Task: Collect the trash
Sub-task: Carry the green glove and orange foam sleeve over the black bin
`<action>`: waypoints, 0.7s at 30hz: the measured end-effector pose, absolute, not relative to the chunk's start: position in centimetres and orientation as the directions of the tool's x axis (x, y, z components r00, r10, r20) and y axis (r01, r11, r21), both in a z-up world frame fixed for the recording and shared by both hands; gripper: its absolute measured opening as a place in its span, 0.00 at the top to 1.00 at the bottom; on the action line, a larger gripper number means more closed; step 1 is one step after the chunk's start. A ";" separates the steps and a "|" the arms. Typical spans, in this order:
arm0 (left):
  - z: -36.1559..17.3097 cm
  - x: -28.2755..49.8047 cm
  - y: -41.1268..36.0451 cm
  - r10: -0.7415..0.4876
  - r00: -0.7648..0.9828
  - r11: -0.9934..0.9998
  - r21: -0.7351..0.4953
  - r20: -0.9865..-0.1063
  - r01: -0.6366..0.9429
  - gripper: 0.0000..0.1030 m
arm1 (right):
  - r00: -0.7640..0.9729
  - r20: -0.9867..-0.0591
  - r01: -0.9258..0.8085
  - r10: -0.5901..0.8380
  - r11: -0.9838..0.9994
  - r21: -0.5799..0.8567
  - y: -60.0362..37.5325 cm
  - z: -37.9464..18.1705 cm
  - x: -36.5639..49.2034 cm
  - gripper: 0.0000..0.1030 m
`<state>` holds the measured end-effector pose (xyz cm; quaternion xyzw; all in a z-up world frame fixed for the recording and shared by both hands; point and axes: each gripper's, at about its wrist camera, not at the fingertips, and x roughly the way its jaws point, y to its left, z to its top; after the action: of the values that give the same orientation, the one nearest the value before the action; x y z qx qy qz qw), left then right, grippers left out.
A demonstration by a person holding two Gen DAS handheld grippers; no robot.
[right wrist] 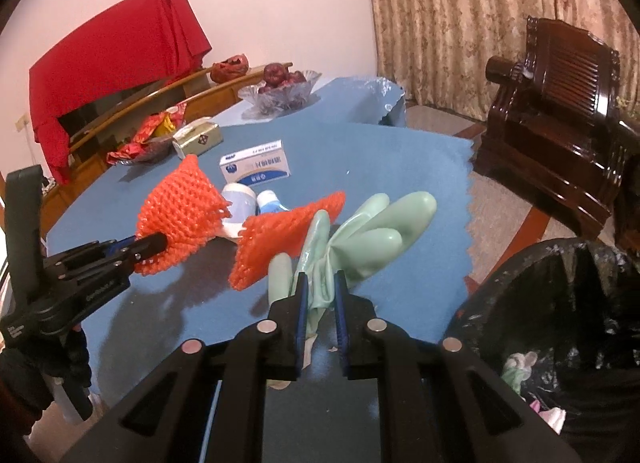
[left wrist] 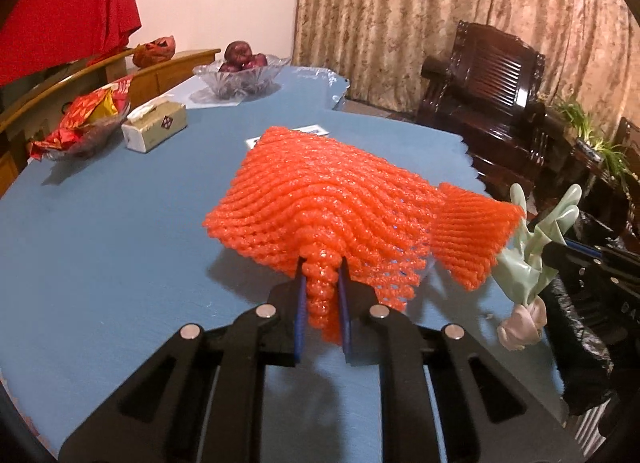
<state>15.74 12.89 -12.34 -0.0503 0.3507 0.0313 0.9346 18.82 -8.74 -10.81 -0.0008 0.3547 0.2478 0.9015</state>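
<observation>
an orange foam fruit net [left wrist: 320, 203] is pinched between the blue-padded jaws of the left gripper [left wrist: 322, 283] and held lifted above the blue tablecloth [left wrist: 100, 243], a bunched corner of the mesh being squeezed between the pads. in the right wrist view, a pale green rubber glove [right wrist: 360, 235] is clamped by the right gripper [right wrist: 320, 295], its jaws pressed close on the cuff with the glove fingers pointing away. a second orange foam net [right wrist: 280, 239] is seen just beside the glove and touching it (whether it is caught in the jaws too cannot be told). a black-lined trash bin [right wrist: 560, 323] is seen at the right of the table edge, with some scraps inside. on the cloth behind the nets are a white bottle [right wrist: 240, 207], a blue-and-white medicine box [right wrist: 256, 167], a tissue box [right wrist: 198, 139], a dish of red snack wrappers [right wrist: 148, 139] and a glass bowl of dark red fruit [right wrist: 280, 89]. a dark carved wooden armchair [right wrist: 560, 111] is seen before the curtain [right wrist: 440, 15].
</observation>
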 end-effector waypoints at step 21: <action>-8.9 13.5 9.5 -0.033 0.794 0.998 -0.067 -0.606 -0.010 0.88 | 0.684 -0.582 -0.447 0.440 0.883 0.144 -12.0 -6.6 15.0 0.88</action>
<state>13.54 9.45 -8.92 -0.0335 0.3206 -0.0061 0.9466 15.03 -11.97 -6.57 -0.0048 0.3157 0.2417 0.9175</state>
